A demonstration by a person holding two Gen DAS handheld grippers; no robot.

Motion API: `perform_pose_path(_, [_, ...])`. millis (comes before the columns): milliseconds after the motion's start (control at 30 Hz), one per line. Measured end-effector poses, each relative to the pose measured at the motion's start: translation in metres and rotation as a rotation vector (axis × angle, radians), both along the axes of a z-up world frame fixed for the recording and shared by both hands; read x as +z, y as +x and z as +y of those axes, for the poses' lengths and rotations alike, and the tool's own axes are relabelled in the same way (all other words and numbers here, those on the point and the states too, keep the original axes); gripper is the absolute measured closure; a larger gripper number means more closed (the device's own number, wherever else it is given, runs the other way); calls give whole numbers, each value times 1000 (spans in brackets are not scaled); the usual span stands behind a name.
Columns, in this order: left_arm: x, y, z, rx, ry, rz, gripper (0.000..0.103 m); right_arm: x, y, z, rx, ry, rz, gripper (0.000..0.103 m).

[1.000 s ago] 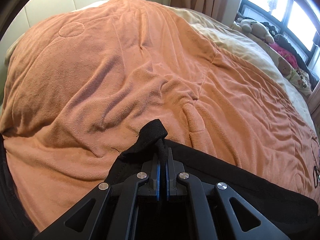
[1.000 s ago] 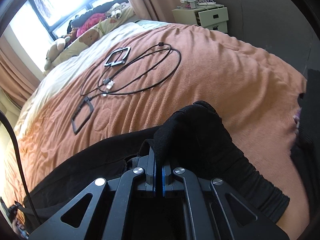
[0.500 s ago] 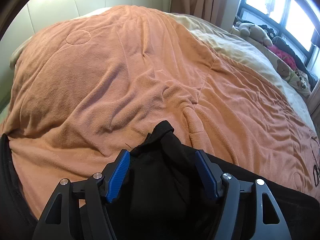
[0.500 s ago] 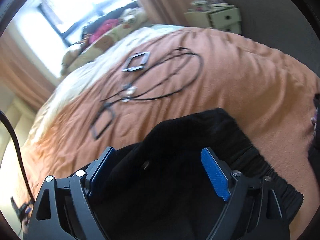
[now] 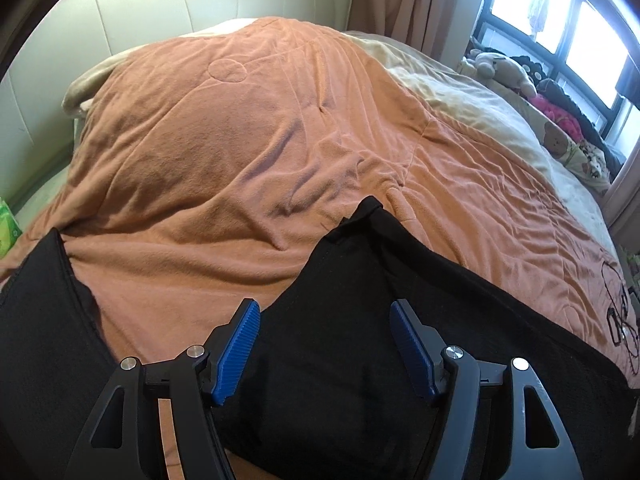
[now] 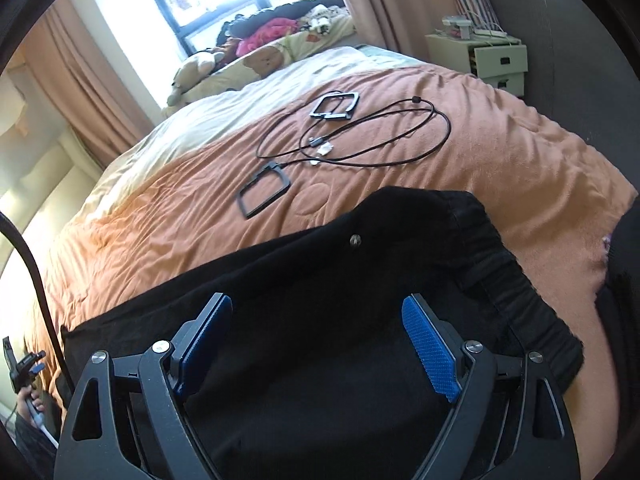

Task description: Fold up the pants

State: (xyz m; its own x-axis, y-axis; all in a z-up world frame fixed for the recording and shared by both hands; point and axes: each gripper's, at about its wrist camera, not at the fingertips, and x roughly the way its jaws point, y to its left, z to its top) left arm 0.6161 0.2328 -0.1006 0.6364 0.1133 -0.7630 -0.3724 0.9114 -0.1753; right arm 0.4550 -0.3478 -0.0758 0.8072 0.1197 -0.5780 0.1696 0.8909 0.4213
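Note:
Black pants (image 5: pixel 360 280) lie flat on an orange blanket (image 5: pixel 240 140) over the bed. In the left wrist view the leg hem end points away from me, and my left gripper (image 5: pixel 325 342) is open just above it, blue pads apart, holding nothing. In the right wrist view the elastic waistband end of the pants (image 6: pixel 400 240) lies on the blanket, with a small metal button showing. My right gripper (image 6: pixel 316 336) is open above it and empty.
A black cable loop (image 6: pixel 380 140) and two black rectangular frames (image 6: pixel 264 194) lie on the blanket beyond the waistband. Stuffed toys and clothes (image 6: pixel 264 36) pile by the window. A white nightstand (image 6: pixel 492 56) stands at the far right. A padded headboard (image 5: pixel 160 12) is behind.
Both grippers were shut on the pants a second ago. They have opened, let the fabric drop flat on the blanket, and drawn back and up.

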Motion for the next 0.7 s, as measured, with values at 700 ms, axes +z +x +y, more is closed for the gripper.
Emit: perform_pose_path(700, [-48, -87, 17, 18, -136, 75, 72, -17, -156, -1, -77, 20, 34, 17])
